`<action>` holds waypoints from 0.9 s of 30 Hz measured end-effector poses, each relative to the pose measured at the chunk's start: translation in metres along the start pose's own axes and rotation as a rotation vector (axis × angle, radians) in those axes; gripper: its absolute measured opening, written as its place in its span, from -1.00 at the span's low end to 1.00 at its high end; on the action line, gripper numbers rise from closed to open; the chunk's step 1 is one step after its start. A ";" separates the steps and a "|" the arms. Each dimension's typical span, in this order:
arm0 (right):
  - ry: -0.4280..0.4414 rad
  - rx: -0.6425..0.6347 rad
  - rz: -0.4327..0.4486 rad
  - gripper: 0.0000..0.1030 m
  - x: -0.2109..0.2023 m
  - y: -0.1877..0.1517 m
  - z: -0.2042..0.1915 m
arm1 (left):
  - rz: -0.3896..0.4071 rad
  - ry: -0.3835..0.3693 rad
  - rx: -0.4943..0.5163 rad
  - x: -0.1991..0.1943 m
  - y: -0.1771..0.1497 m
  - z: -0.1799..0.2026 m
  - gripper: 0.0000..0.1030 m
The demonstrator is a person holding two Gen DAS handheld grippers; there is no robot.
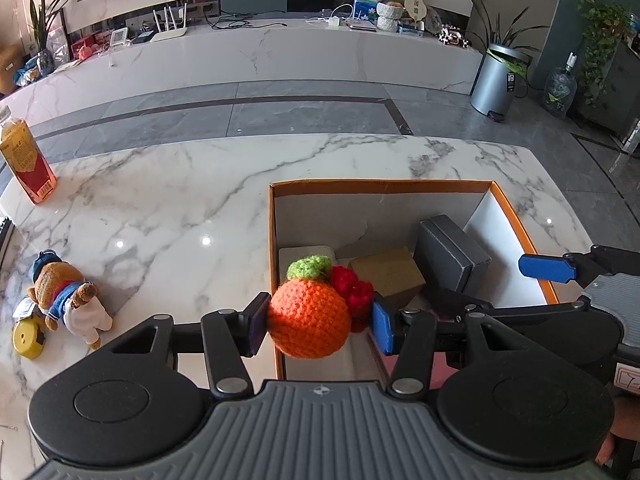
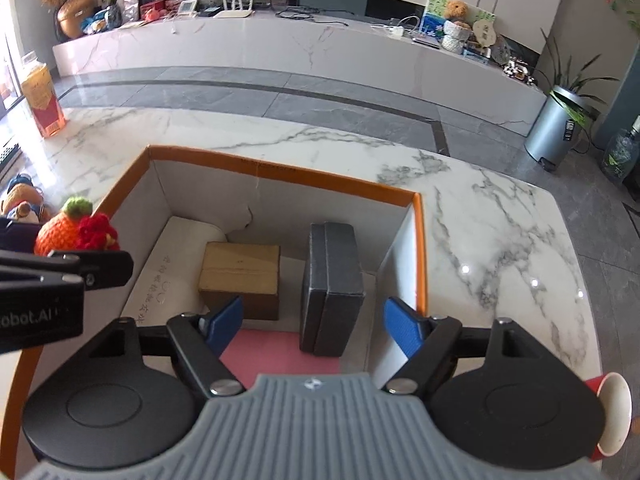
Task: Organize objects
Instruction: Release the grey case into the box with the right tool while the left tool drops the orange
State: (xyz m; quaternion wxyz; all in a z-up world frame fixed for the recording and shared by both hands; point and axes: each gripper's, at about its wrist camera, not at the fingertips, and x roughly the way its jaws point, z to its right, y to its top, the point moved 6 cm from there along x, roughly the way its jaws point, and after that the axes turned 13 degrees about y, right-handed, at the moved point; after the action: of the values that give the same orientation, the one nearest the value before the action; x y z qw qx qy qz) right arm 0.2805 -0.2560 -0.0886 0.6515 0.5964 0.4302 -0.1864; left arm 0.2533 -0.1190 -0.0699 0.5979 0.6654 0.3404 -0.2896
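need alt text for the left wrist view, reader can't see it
The left gripper is shut on a crocheted orange with a green top and red trim, held over the near left edge of an orange-rimmed box on a marble table. The box holds a brown carton and a grey case.

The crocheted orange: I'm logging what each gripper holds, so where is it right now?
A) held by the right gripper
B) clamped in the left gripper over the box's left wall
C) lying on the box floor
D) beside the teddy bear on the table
B: the left gripper's pads squeeze the crocheted orange above the box's left wall; the right gripper is open and empty.
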 end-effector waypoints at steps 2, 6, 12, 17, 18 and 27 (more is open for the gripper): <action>0.007 -0.009 -0.004 0.56 -0.002 -0.002 -0.003 | 0.006 -0.018 -0.001 -0.005 0.000 0.000 0.16; 0.022 -0.022 -0.011 0.56 -0.010 -0.008 -0.013 | 0.013 -0.048 0.013 -0.015 -0.003 0.006 0.16; 0.037 -0.043 -0.015 0.56 -0.027 -0.024 -0.028 | 0.010 -0.083 0.065 -0.024 -0.014 0.020 0.16; 0.009 -0.092 -0.023 0.61 -0.040 -0.040 -0.032 | -0.035 -0.079 0.087 -0.019 -0.028 0.028 0.16; 0.010 -0.090 -0.027 0.61 -0.041 -0.043 -0.032 | -0.042 -0.074 0.092 -0.017 -0.030 0.029 0.16; 0.046 -0.084 -0.051 0.61 -0.042 -0.054 -0.030 | -0.088 -0.066 0.071 -0.007 -0.036 0.032 0.18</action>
State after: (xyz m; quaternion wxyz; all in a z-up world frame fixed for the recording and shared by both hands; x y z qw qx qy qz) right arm 0.2056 -0.2514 -0.0864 0.6610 0.5615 0.4676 -0.1706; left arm 0.2208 -0.1492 -0.0896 0.5714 0.6607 0.3391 -0.3493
